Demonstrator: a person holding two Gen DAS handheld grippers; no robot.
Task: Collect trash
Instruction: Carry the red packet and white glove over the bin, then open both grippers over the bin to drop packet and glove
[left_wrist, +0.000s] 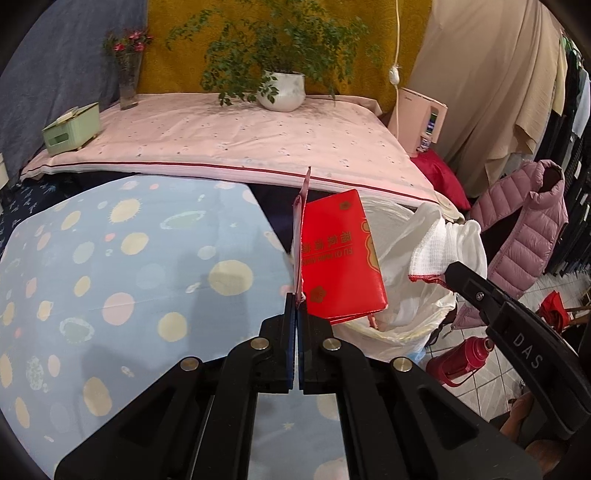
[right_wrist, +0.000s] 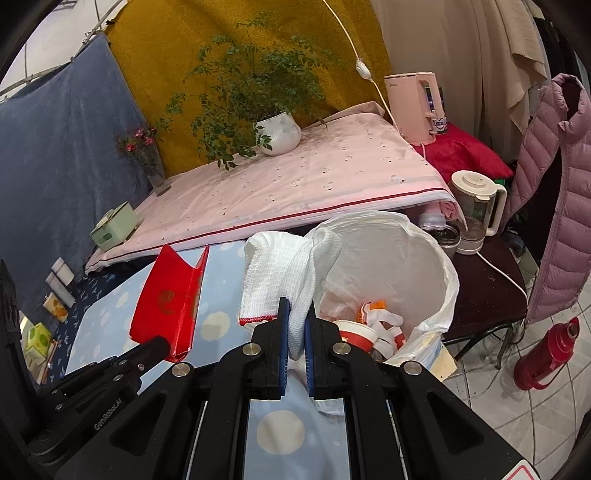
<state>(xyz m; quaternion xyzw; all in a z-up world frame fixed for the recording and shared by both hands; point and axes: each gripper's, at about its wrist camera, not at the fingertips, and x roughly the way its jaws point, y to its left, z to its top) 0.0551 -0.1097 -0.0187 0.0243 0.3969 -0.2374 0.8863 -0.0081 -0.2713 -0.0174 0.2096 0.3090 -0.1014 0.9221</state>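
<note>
My left gripper (left_wrist: 296, 297) is shut on the edge of a red paper packet (left_wrist: 338, 258) with gold print, held upright beside the rim of a trash bin lined with a white bag (left_wrist: 406, 291). The packet also shows in the right wrist view (right_wrist: 168, 295), left of the bin. My right gripper (right_wrist: 296, 314) is shut on a white woven cloth (right_wrist: 284, 269) with a red hem, held at the bin's near rim (right_wrist: 439, 258). The cloth also shows in the left wrist view (left_wrist: 448, 247). The bin holds a paper cup (right_wrist: 356, 334) and wrappers.
A light blue spotted cloth (left_wrist: 129, 266) covers the table under both grippers. Behind it lies a pink mattress (right_wrist: 295, 184) with a potted plant (right_wrist: 279, 131), a vase and a green box (right_wrist: 112, 227). A kettle (right_wrist: 474, 210), a pink jacket (right_wrist: 557, 192) and a red flask (right_wrist: 550, 354) stand to the right.
</note>
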